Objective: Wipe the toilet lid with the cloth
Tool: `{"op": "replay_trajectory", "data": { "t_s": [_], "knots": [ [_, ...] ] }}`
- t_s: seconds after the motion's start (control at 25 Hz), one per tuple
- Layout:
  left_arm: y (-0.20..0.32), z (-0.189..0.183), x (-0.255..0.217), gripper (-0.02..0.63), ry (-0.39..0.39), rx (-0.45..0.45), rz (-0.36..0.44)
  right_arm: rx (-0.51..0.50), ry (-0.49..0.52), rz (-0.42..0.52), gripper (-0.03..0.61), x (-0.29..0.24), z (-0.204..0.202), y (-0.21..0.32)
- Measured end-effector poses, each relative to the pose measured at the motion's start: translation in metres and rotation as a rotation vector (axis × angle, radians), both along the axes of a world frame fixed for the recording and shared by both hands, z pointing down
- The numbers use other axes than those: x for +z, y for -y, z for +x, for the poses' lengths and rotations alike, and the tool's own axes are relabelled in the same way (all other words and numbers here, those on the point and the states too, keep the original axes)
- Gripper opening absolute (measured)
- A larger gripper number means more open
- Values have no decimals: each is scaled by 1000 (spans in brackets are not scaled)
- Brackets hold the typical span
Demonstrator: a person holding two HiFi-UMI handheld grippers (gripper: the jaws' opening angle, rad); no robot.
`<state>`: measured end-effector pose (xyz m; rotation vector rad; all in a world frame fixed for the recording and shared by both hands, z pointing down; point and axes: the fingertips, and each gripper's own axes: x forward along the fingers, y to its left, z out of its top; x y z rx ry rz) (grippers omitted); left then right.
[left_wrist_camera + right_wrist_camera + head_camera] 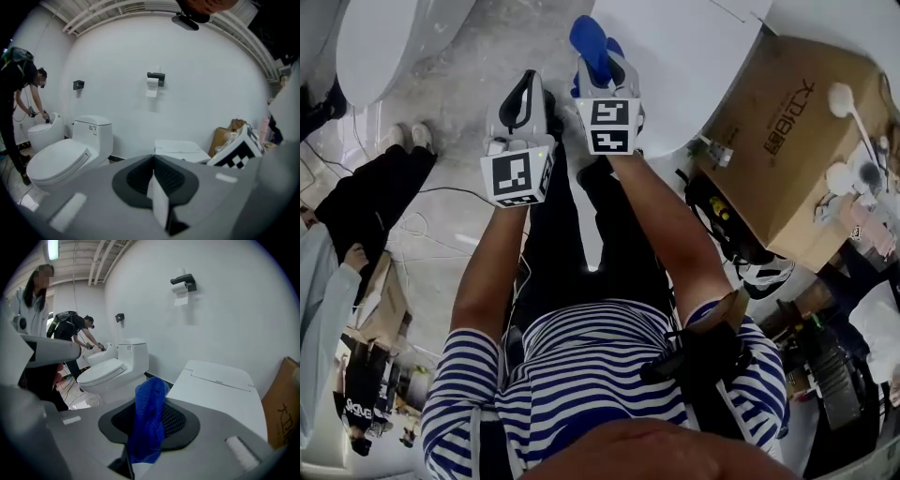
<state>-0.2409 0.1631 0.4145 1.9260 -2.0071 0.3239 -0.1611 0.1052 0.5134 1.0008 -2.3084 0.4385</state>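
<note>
A blue cloth (149,420) is pinched upright in my right gripper (143,437), whose jaws are shut on it. In the head view the cloth (591,42) sticks out of the right gripper (600,66), over the near edge of a white toilet lid (694,56). That flat lid (220,390) lies just ahead and to the right of the right gripper. My left gripper (153,161) is shut with nothing in it. It is held beside the right one (528,94), to its left and short of the lid (180,149).
A second white toilet (65,159) stands to the left, with a third beyond it where a person (18,93) bends over. Another person (33,310) stands at the left. A cardboard box (787,131) sits right of the lid. Cables (412,230) lie on the floor.
</note>
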Motion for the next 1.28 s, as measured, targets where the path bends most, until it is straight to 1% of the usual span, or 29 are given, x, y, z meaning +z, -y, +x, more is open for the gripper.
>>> {"op": "replay_trajectory", "data": {
  "t_s": [0.2, 0.36, 0.48, 0.68, 0.8, 0.96, 1.16, 1.28],
  "knots": [
    [1, -13, 32, 2, -12, -9, -16, 4, -34, -34, 121, 57, -7, -11],
    [1, -17, 50, 2, -11, -4, -27, 6, -65, -74, 121, 90, -5, -23],
    [1, -12, 56, 2, -11, 4, -29, 2, -74, -78, 121, 102, -1, -29],
    [1, 5, 59, 2, -14, 30, -31, 19, -71, -72, 121, 101, 11, -27],
    [3, 23, 59, 2, -18, 57, -35, 49, -84, -77, 121, 102, 37, -27],
    [14, 53, 59, 2, -20, 109, -36, 104, -101, -79, 121, 103, 81, -26],
    [32, 111, 61, 2, -21, 177, -41, 184, -114, -77, 121, 107, 152, -18],
    [43, 145, 64, 2, -22, 240, -47, 257, -120, -86, 121, 108, 194, -16]
  ]
}}
